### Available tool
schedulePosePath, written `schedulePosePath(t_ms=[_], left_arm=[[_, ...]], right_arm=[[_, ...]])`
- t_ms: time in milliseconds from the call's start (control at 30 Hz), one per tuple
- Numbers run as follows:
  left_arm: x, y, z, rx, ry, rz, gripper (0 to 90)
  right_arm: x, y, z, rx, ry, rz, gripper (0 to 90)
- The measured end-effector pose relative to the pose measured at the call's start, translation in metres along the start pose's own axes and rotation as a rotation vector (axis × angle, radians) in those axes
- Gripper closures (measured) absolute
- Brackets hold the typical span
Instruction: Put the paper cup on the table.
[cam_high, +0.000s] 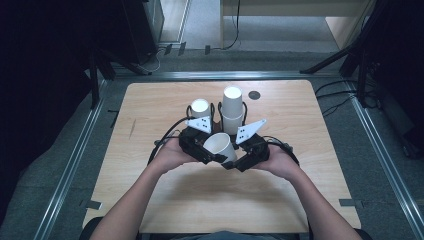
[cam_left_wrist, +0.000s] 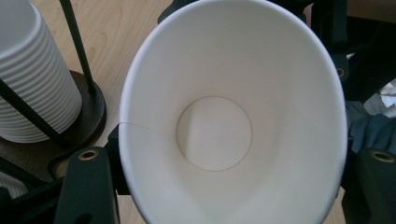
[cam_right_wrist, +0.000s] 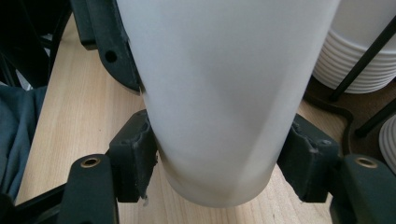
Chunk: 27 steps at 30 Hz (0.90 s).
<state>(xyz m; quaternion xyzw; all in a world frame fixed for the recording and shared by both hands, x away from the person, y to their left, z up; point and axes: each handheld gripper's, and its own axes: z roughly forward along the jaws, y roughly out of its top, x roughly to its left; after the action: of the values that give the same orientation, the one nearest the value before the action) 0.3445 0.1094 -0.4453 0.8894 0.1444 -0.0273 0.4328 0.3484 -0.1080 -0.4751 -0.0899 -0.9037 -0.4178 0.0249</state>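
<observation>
Both forearms come in from the bottom, meeting mid-table (cam_high: 150, 210) with a paper cup (cam_high: 220, 145) held between the two grippers. Right gripper (cam_right_wrist: 219, 177) is pinching the cup's base end, pads pressed into both sides. Left gripper (cam_left_wrist: 229, 186) sits at the rim, mouth of the cup facing its camera; jaws flank it on both sides, but can't tell if they're actually squeezing. Just behind stand two cup stacks (cam_high: 232, 107) in a black wire rack (cam_high: 216, 111).
</observation>
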Motion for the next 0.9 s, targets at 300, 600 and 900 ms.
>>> schedulePosePath(t_ms=[300,600,900], left_arm=[[0.001,0.001,-0.004,0.019,0.005,-0.012,30.3],[0.001,0.002,-0.013,0.035,0.015,0.006,30.1],[0.0,0.003,-0.016,0.074,0.031,0.001,29.9]], right_arm=[[0.002,0.0,-0.001,0.013,-0.005,0.024,22.8],[0.004,-0.007,-0.005,0.048,-0.013,0.033,20.7],[0.006,-0.009,-0.011,0.051,-0.03,0.044,20.4]])
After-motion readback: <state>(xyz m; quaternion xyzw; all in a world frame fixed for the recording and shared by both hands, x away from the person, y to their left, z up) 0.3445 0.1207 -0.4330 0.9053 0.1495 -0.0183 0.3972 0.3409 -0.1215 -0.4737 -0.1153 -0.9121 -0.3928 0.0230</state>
